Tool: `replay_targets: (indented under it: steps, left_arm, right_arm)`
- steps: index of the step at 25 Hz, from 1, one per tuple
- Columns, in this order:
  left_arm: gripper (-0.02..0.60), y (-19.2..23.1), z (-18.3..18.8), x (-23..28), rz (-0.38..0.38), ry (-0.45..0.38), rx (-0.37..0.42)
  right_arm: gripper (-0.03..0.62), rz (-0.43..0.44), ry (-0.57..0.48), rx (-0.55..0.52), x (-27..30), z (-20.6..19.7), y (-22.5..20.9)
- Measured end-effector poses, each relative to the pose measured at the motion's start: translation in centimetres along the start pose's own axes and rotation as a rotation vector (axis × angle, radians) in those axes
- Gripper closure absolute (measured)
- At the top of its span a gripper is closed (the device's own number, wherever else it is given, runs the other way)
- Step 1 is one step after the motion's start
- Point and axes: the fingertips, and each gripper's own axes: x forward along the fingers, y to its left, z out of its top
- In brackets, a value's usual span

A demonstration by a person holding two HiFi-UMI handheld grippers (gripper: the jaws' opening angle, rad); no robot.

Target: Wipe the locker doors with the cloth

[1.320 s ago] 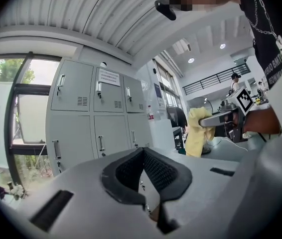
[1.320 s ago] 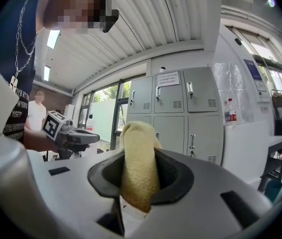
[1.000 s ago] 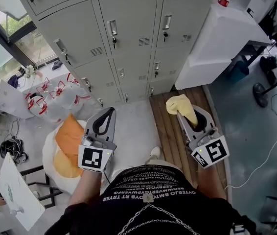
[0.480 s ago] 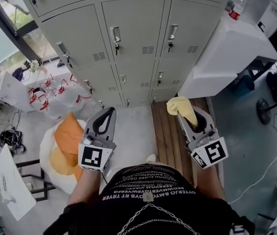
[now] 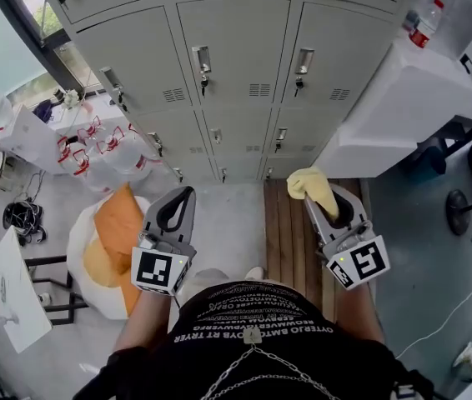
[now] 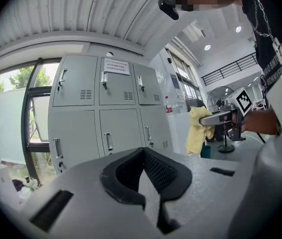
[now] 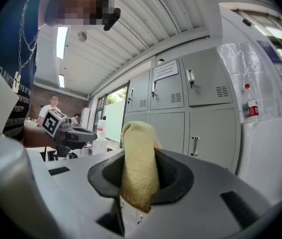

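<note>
- The right tongs point(image 5: 316, 203) clamp a yellow terry cloth point(image 5: 309, 183), which pokes past their tips.
- The left tongs point(image 5: 185, 195) are closed and empty.
- Grey metal locker doors point(image 5: 232, 52) stand ahead of both, untouched.

Inverted white lettering on black shirt point(image 5: 244, 307) unreadable, notice point(image 6: 115, 66) on locker door point(image 6: 118, 87) illegible

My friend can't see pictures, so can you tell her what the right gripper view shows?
The right gripper is shut on a yellow cloth, which sticks up between its jaws. Behind it stand grey locker doors, which the cloth has not yet touched.
</note>
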Motion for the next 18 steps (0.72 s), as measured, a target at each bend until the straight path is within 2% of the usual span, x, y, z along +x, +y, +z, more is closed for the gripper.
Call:
replay_targets:
  steps: [3,11,18]
  left_arm:
    - [0.577,0.0,-0.2,0.3,0.015,0.039,0.002]
    - [0.577,0.2,-0.2,0.5,0.03,0.026,0.001]
    - [0.577,1.2,-0.2,2.2,0.004,0.014,0.007]
  right_arm:
    - [0.499,0.008,-0.003,0.006,0.2,-0.1,-0.8]
    - [0.499,0.017,-0.001,0.006,0.7,-0.1,-1.3]
    - [0.499,0.008,0.01,0.007,2.3,-0.4,-1.7]
